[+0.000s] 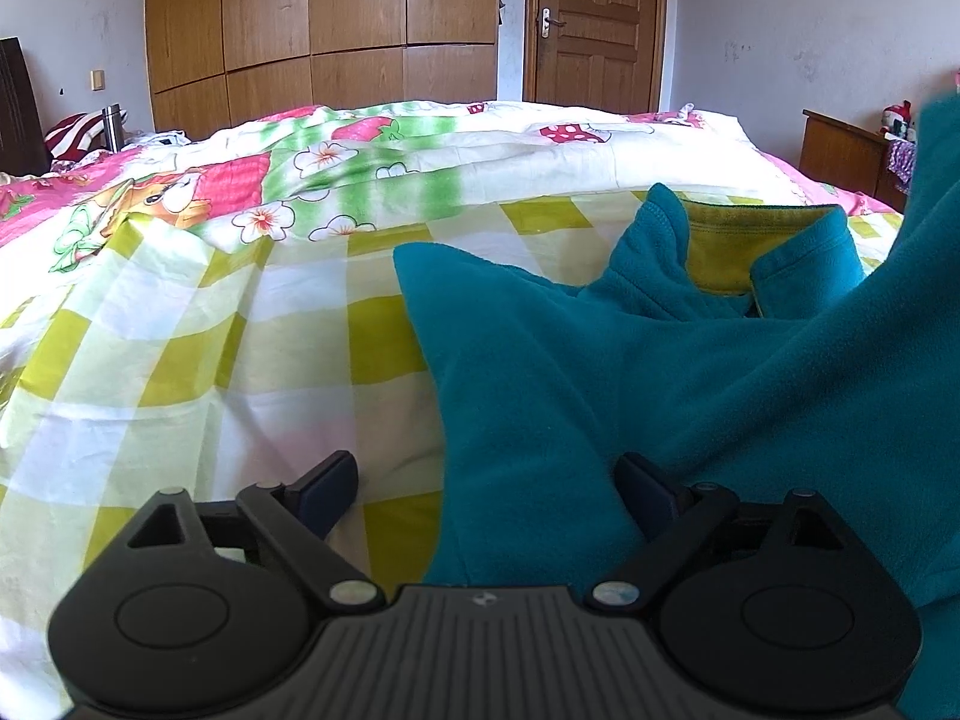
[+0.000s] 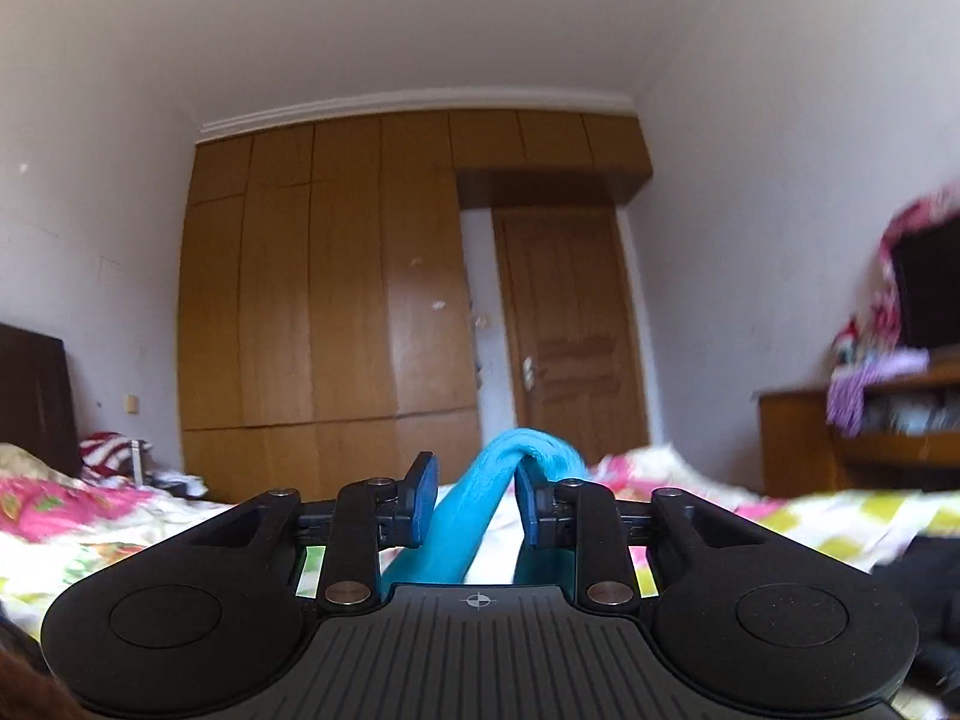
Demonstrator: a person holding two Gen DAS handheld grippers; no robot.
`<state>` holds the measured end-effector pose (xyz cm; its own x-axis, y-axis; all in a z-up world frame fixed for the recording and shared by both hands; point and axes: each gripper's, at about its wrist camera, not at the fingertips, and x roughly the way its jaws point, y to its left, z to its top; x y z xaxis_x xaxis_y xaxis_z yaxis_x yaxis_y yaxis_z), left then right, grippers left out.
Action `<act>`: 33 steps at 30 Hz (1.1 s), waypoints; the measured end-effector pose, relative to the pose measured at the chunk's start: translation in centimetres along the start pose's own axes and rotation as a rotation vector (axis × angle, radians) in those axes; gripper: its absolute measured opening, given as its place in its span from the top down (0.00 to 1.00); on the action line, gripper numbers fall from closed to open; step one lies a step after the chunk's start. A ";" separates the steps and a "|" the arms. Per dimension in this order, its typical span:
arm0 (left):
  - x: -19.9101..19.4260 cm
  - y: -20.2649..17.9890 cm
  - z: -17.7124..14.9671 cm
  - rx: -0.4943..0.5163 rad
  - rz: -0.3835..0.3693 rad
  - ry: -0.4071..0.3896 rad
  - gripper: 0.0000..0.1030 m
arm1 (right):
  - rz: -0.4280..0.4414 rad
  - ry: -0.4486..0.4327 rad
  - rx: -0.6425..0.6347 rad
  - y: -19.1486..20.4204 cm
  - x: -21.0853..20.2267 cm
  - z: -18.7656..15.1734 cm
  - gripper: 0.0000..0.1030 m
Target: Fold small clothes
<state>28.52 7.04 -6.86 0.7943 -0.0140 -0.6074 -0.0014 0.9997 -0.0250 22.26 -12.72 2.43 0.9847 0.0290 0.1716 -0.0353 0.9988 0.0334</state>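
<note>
Teal garment point(image 1: 540, 372) collar, left view only

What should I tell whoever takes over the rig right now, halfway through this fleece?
Left gripper: open wide, low over the bed, the near edge of the teal fleece between its fingers, not pinched.
Right gripper: raised, a bunched fold of fleece between its fingers; pads seem not quite pressed on it, so check the hold.
Fleece: mostly spread on the bed, collar at the far end, its right side lifted.
Done: no finished fold visible.
Left: bring the lifted side over, fold the rest, smooth.
</note>
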 end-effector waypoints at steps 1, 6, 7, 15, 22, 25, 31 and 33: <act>0.0 0.0 0.0 -0.001 0.000 0.001 0.00 | 0.002 0.034 -0.002 -0.1 0.1 -0.3 0.68; 0.0 0.0 0.1 -0.001 -0.001 0.005 0.00 | -0.010 0.339 0.178 -4.0 1.3 -3.3 0.65; 0.0 0.1 0.1 -0.003 -0.002 0.006 0.00 | -0.014 0.373 0.212 -5.0 1.4 -3.6 0.65; -2.4 0.7 1.5 -0.006 -0.033 0.022 0.01 | -0.007 0.661 0.727 -13.0 1.2 -7.2 0.55; -6.8 0.5 0.6 0.102 -0.036 -0.061 0.01 | 0.091 0.636 0.766 -10.9 2.7 -6.2 0.40; -7.4 -0.2 0.1 0.170 -0.068 -0.066 0.01 | 0.016 0.679 0.709 -9.9 4.7 -6.4 0.45; -7.7 -3.5 -2.1 0.455 0.044 -0.132 0.00 | 0.065 0.719 0.686 -7.7 8.1 -5.4 0.89; -7.0 -3.9 -2.7 0.527 0.112 -0.141 0.00 | 0.124 0.673 0.660 -6.2 8.6 -3.7 0.89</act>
<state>21.33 3.15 -4.68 0.8804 0.0600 -0.4705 0.1847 0.8703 0.4565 31.53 -18.49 0.07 0.8516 0.3550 -0.3856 -0.0321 0.7697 0.6376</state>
